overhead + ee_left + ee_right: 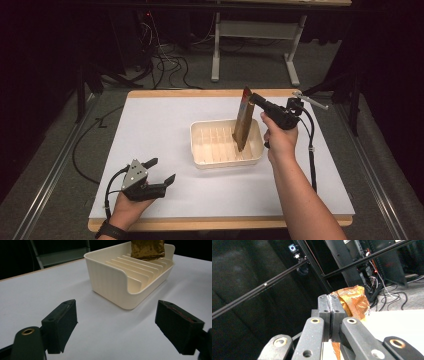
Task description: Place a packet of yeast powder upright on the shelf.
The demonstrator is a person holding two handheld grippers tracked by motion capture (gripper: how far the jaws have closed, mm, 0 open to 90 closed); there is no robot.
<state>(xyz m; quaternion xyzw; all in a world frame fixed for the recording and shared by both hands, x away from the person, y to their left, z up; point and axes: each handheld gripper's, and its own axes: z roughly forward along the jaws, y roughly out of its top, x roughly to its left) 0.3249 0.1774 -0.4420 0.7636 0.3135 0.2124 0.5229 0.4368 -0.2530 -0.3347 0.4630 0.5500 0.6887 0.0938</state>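
Observation:
A cream slotted rack tray (200, 147) stands on the white table mat, right of centre. My right gripper (251, 96) is shut on the top edge of a flat brown and gold foil packet (243, 122), which hangs upright with its lower end in the tray's right part. In the right gripper view the jaws press together on the crinkled foil packet (353, 300). My left gripper (161, 170) rests open near the table's front left, nothing between its fingers (60, 323). From there the tray (112, 282) lies ahead, with the packet's lower end (147, 248) over its far ribs.
The white mat (160, 125) covers a wooden-edged table. Beyond the far edge are a white desk frame (255, 35) and loose cables (165, 65) on grey carpet. Dark stands and poles flank both sides.

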